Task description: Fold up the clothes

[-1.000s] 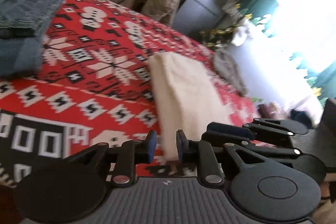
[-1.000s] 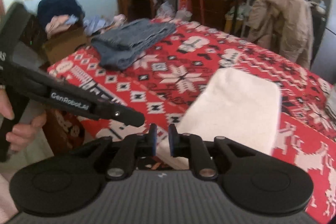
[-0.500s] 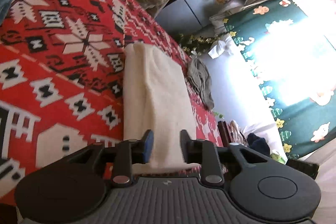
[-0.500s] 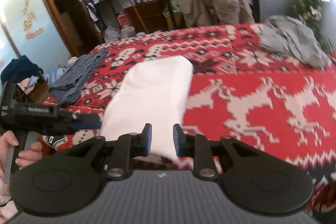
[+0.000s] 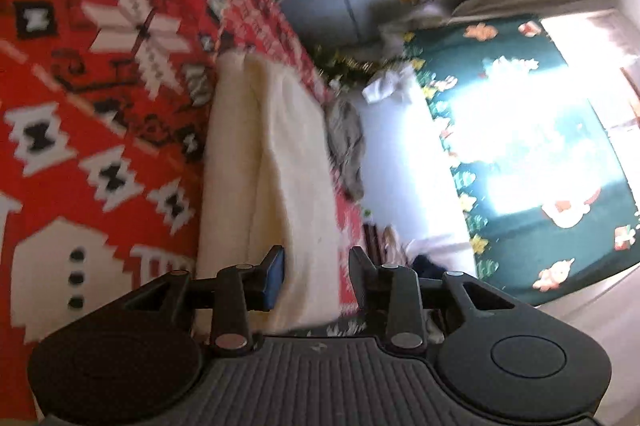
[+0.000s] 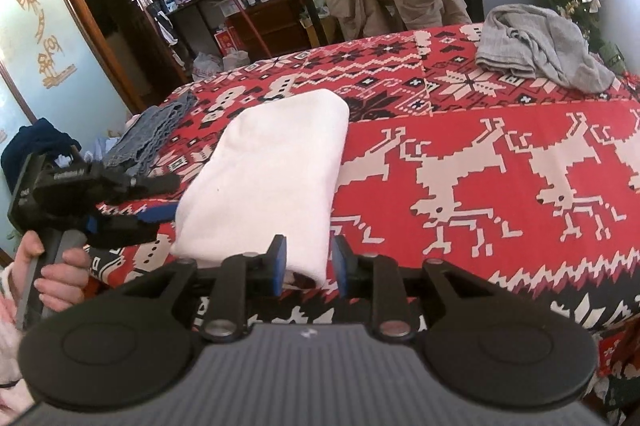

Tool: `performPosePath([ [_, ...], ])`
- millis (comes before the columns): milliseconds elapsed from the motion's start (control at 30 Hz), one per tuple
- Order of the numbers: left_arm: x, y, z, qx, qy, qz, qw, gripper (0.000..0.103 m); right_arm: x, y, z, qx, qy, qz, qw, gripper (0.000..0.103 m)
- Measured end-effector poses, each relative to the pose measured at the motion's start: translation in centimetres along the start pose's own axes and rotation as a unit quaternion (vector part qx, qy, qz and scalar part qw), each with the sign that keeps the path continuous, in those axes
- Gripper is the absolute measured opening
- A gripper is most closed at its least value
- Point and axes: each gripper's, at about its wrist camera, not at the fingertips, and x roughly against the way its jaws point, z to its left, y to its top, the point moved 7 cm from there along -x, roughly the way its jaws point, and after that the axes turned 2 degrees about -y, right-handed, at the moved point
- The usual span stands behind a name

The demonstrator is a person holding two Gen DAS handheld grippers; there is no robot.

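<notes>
Both tools had swung in to the near end of the folded white garment (image 6: 264,178) on the red patterned bed (image 6: 480,146); the right tool (image 6: 308,262) was spreading around its corner, the left tool (image 5: 316,276) stood spread, pinching nothing, suggesting another fold.

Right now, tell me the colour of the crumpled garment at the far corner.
Grey garment, clearest in the right wrist view.

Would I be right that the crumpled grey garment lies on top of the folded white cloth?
Not quite: the right wrist view shows the crumpled grey garment lying apart from the folded white cloth, on the far right of the red patterned blanket.
</notes>
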Motion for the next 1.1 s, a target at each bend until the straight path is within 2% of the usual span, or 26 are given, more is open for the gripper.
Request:
performPosePath([
  [100,0.0,-0.7,0.3,0.006,-0.004,0.013,0.9999,0.033,-0.1,-0.1,0.1,0.000,0.002,0.001,1.000,0.028],
  [167,0.1,-1.0,0.2,-0.005,0.007,0.015,0.9999,0.030,-0.1,-0.2,0.1,-0.001,0.003,0.002,1.000,0.029],
  [267,0.2,-1.1,0.0,-0.036,0.049,0.011,0.9981,0.005,0.0,-0.3,0.0,0.002,0.002,0.003,1.000,0.029],
  [300,0.3,-1.0,-0.2,-0.051,0.069,0.005,0.9963,0.005,0.0,-0.5,0.0,0.009,0.001,0.006,1.000,0.029],
  [367,0.6,-0.9,-1.2,-0.074,0.084,-0.012,0.9937,0.005,-0.1,-1.0,0.2,0.033,-0.005,0.015,0.999,0.029],
  [500,1.2,-0.5,-3.2,-0.095,0.070,-0.031,0.9925,0.005,-1.4,-2.3,1.1,0.090,-0.023,0.038,0.995,0.029],
  [700,0.1,-1.0,-1.6,-0.085,0.105,0.001,0.9908,0.008,-4.6,-2.7,2.3,0.118,-0.047,0.036,0.991,0.028],
  [733,0.2,-0.9,-1.7,-0.089,0.112,-0.005,0.9896,0.004,-5.0,-2.7,2.4,0.122,-0.051,0.038,0.991,0.025],
  [833,1.4,-0.2,-2.5,-0.104,0.136,-0.038,0.9846,0.004,-5.2,-2.7,2.9,0.134,-0.060,0.036,0.989,0.017],
  [933,2.4,-0.4,-2.6,-0.128,0.155,-0.032,0.9791,0.004,-5.2,-2.7,2.7,0.127,-0.059,0.039,0.989,0.014],
  [1100,2.1,-1.1,-0.3,-0.081,0.150,-0.014,0.9852,0.005,-5.2,-2.7,2.5,0.120,-0.057,0.041,0.990,0.014],
])
